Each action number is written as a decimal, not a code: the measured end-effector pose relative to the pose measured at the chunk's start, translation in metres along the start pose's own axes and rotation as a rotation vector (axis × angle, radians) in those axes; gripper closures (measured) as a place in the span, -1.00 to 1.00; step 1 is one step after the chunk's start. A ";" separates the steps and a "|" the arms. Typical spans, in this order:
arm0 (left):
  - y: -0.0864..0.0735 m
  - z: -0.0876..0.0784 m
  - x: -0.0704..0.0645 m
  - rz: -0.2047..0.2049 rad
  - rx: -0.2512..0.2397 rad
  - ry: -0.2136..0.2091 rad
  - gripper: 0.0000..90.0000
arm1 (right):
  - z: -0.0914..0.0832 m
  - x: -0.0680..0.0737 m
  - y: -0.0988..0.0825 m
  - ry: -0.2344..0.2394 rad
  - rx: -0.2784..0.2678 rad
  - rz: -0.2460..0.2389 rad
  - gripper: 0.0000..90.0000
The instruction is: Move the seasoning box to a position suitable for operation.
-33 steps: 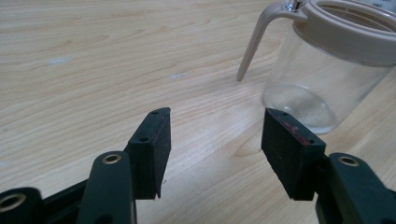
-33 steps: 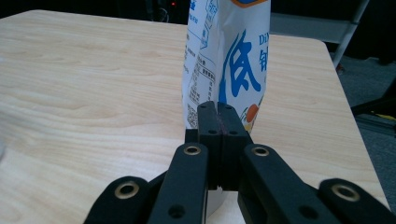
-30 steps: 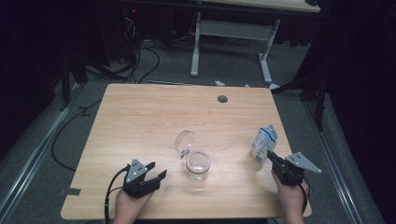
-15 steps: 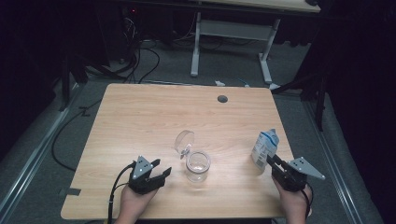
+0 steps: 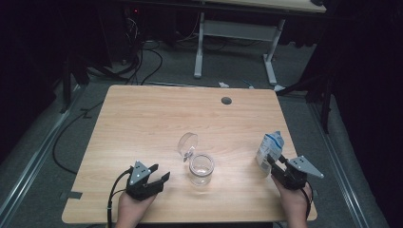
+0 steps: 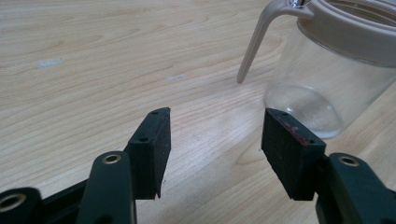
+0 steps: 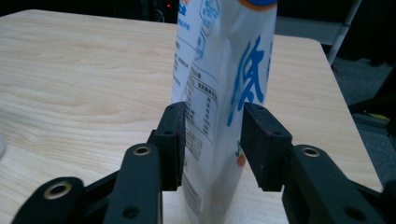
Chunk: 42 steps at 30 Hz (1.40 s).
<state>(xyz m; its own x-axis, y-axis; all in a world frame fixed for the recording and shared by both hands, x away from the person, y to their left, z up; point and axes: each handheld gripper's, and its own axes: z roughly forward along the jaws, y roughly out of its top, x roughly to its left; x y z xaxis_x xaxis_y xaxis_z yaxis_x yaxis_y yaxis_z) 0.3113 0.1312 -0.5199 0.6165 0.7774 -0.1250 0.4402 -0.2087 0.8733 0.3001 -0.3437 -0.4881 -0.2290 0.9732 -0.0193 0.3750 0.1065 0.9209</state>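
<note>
left gripper (image 5: 154, 173) | lower left of the high view; jaws spread wide and empty over the wooden table (image 5: 142, 123); glass jar (image 5: 201, 168) near centre just beside it, lid (image 5: 187, 144) flipped up || right gripper (image 5: 274, 161) | lower right; jaws on either side of the upright white-and-blue pouch (image 7: 224, 93); left pad touching, right pad slightly apart; grip uncertain

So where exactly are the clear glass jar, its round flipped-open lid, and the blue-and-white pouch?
Clear glass jar (image 5: 201, 169), high view, its side wall.
Round flipped-open lid (image 5: 187, 142), high view, lid's centre.
Blue-and-white pouch (image 7: 224, 70), right gripper view, printed front.
</note>
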 end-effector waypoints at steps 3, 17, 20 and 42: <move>-0.001 -0.001 0.001 -0.005 -0.001 0.002 -0.04 | 0.002 0.001 0.000 0.003 -0.009 -0.012 0.51; -0.002 0.001 0.000 -0.004 0.004 -0.013 -0.04 | 0.001 -0.001 -0.004 0.024 -0.005 -0.037 0.96; -0.001 0.002 -0.001 -0.003 0.003 -0.022 -0.04 | 0.000 -0.002 -0.004 0.031 -0.004 -0.033 0.98; 0.000 -0.008 -0.001 0.014 -0.065 -0.069 -0.07 | -0.003 0.004 0.004 0.059 0.022 -0.036 1.00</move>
<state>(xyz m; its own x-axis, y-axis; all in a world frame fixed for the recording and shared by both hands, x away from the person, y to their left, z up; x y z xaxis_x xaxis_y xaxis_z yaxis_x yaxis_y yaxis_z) 0.3061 0.1352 -0.5159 0.6671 0.7311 -0.1430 0.3896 -0.1788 0.9035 0.2977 -0.3399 -0.4833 -0.2950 0.9551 -0.0283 0.3850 0.1460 0.9113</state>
